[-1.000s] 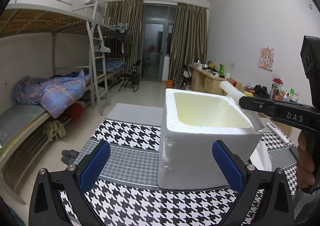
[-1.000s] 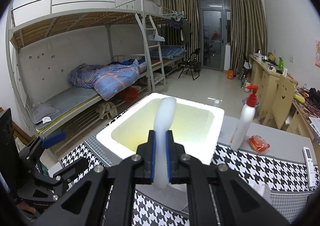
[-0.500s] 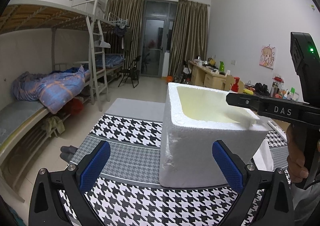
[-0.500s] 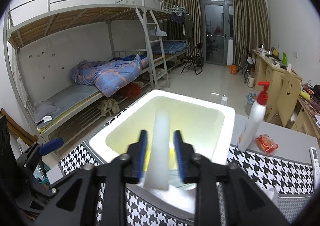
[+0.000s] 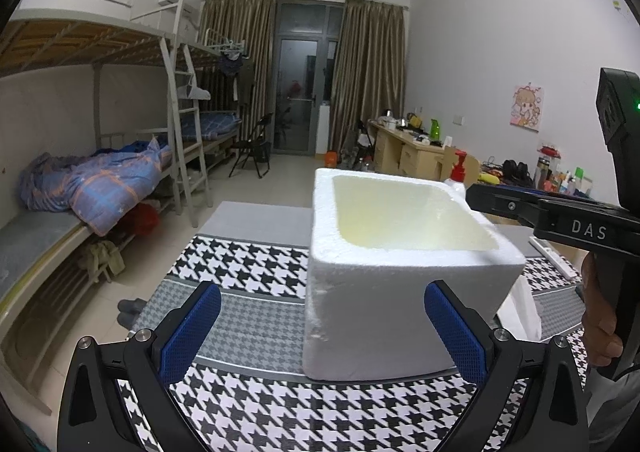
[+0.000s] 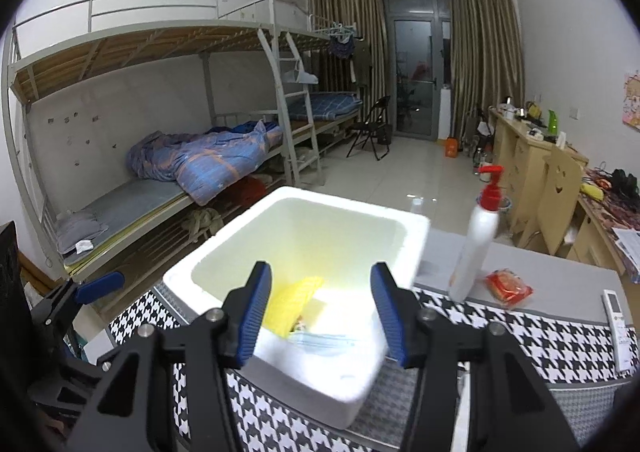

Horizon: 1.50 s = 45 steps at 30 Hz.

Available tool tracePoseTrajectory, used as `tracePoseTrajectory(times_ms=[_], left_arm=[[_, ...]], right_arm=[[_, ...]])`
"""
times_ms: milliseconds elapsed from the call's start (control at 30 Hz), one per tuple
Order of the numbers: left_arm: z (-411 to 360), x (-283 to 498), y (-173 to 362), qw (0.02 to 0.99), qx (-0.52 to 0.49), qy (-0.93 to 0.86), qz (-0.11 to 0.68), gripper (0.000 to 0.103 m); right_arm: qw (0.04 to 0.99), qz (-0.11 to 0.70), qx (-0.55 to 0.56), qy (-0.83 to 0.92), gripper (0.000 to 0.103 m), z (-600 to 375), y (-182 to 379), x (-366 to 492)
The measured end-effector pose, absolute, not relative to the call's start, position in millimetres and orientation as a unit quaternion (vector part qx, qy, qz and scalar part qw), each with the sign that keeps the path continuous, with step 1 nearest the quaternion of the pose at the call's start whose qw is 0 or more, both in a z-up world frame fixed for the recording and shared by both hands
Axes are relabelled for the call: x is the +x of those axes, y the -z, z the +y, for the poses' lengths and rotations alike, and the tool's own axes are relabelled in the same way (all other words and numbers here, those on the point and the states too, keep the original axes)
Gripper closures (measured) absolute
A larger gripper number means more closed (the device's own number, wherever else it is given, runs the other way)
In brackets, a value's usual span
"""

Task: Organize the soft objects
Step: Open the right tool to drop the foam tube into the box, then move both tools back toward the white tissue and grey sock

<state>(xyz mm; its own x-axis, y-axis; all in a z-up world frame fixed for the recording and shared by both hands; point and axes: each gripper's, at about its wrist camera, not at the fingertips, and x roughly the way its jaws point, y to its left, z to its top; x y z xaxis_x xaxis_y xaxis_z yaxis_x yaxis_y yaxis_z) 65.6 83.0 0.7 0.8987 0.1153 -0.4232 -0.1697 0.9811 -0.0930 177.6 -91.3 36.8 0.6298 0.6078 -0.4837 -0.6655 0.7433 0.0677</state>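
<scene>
Jaws of the right gripper (image 6: 320,308) are opening, empty, above the white rectangular foam box (image 6: 404,228); inside it, a yellow soft piece (image 6: 294,302) lies with its long axis running away from the camera. Left gripper (image 5: 322,326) gapes wide, empty.

White foam box (image 5: 400,304) on a houndstooth cloth (image 5: 256,264).

The left gripper (image 5: 322,324) hangs before the box, jaws wide apart and empty; the right gripper (image 5: 520,207), held by a hand (image 5: 600,312), reaches over its far rim.
</scene>
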Motion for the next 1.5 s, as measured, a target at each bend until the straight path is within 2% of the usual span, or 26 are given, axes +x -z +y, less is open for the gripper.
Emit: tracePoseTrajectory(times_ms=[333, 400, 467, 500, 1500], left_arm=[[55.4, 70.8, -13.3, 0.978, -0.051, -0.034, 0.2, 0.001], [49.8, 71.3, -15.0, 0.979, -0.048, -0.028, 0.197, 0.001], [45.0, 72.6, -16.6, 0.98, -0.045, -0.02, 0.195, 0.001], [42.7, 73.4, -17.1, 0.98, -0.045, -0.017, 0.195, 0.001], [-39.6, 86.4, -20.4, 0.976, -0.016, 0.071, 0.205, 0.001]], right_arm=[[0.914, 0.237, -0.045, -0.325, 0.046, -125.9, -41.5, 175.5], [0.918, 0.235, -0.044, -0.316, 0.035, -131.7, -42.2, 174.8], [0.925, 0.226, -0.038, -0.303, 0.02, -140.7, -43.2, 172.6], [0.927, 0.223, -0.036, -0.3, 0.019, -144.1, -43.5, 171.7], [0.951, 0.214, -0.008, -0.224, 0.018, -235.9, -37.7, 166.4]])
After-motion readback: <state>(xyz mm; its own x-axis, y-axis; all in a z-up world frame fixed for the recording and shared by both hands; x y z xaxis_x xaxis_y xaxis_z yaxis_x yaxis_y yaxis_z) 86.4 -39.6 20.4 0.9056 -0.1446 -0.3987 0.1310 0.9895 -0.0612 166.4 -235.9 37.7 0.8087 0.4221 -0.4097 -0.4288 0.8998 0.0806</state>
